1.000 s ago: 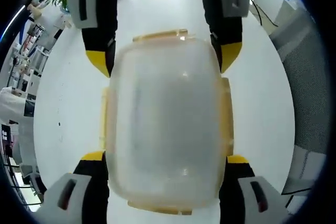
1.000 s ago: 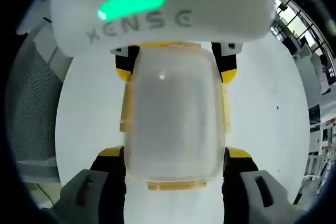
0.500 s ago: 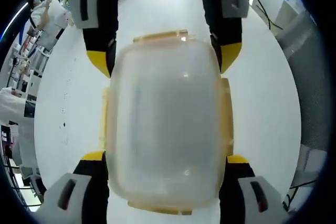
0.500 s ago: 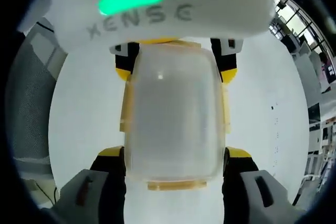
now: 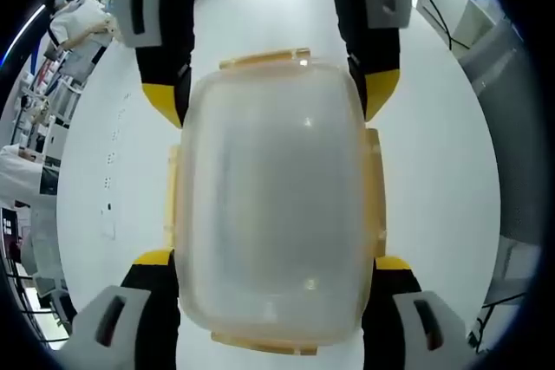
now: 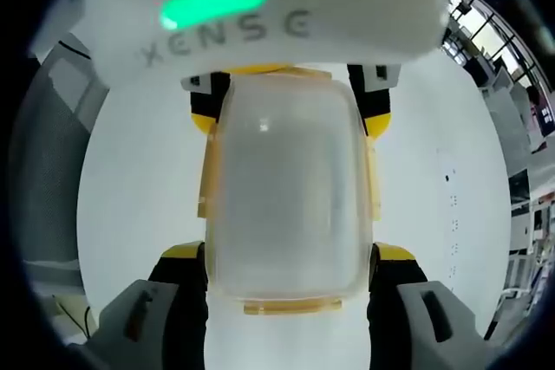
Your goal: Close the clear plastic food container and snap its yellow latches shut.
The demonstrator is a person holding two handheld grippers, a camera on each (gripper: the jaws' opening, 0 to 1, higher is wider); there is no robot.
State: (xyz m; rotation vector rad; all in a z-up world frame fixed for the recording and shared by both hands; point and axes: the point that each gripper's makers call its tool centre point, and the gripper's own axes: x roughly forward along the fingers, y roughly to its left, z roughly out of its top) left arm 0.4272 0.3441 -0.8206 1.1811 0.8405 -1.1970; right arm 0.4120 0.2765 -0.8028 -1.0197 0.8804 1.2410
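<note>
The clear plastic food container (image 5: 273,205) has its lid on, and yellow latches (image 5: 264,60) lie along its edges. My left gripper (image 5: 271,259) rises from the bottom of the left gripper view, jaws pressed on the container's two long sides. My right gripper (image 5: 271,97) holds the far end the same way from the top. In the right gripper view the container (image 6: 290,201) sits between my right gripper (image 6: 289,253) jaws, with a side latch (image 6: 205,188) flat against the wall. The left gripper (image 6: 289,119) clamps its far end under a white housing with a green light.
A white tabletop (image 5: 113,179) lies beneath the container. A person in white (image 5: 76,16) stands far off at the upper left of the left gripper view. A grey partition (image 5: 520,110) runs along the right. Desks and shelving (image 6: 512,84) stand beyond the table.
The background has slid slightly behind the container in both views, so both cameras moved together. Both grips on the container look unchanged.
</note>
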